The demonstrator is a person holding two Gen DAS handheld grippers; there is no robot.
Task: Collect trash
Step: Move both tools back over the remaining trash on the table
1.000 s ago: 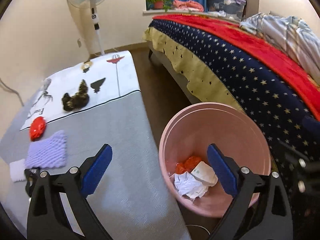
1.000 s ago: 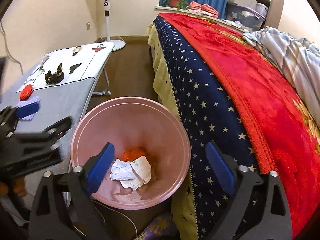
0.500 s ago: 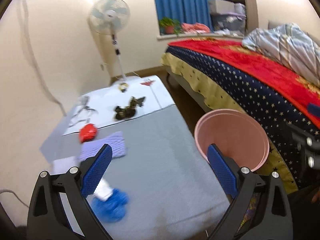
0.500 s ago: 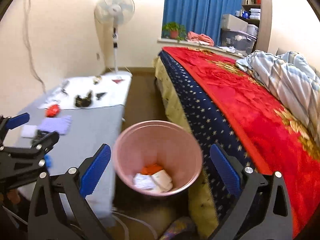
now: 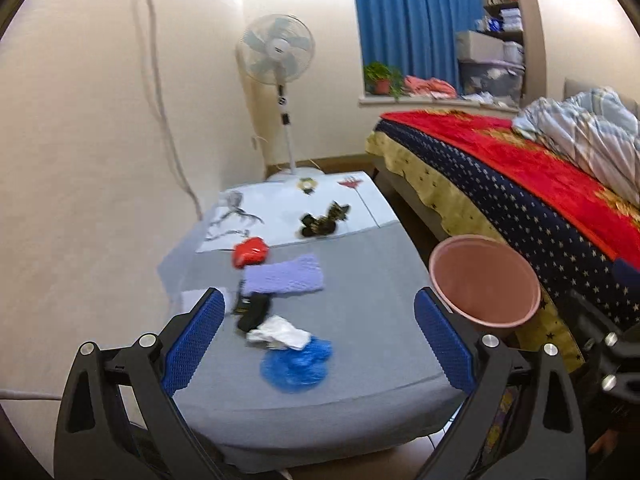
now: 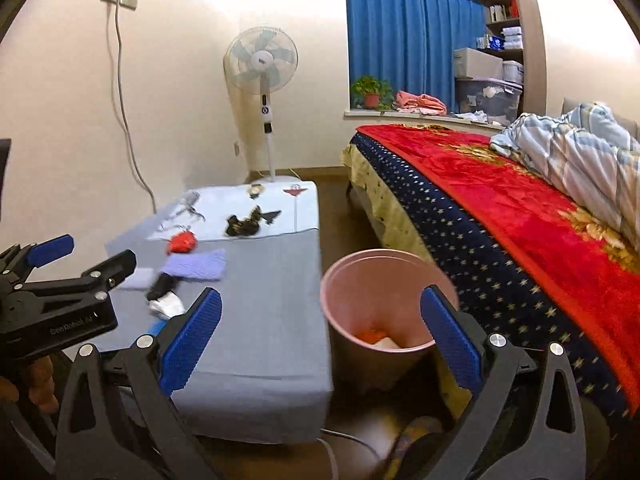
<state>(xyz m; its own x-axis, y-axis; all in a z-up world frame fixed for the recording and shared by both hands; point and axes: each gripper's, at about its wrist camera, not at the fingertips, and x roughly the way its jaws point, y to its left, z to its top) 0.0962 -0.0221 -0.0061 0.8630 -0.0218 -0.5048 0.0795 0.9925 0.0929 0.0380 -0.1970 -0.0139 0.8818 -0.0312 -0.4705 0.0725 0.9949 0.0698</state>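
Both blue-padded grippers hang spread and empty: left gripper above the grey-covered table, right gripper near the round pink plastic bin.

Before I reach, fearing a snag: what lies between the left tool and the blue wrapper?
Only bare grey tabletop. The left wrist view shows the left tool open before the blue wrapper.

Left gripper held level with jaws spread wide and nothing between the blue pads, right gripper likewise wide open and empty, a hand gripping the left tool's handle from below.
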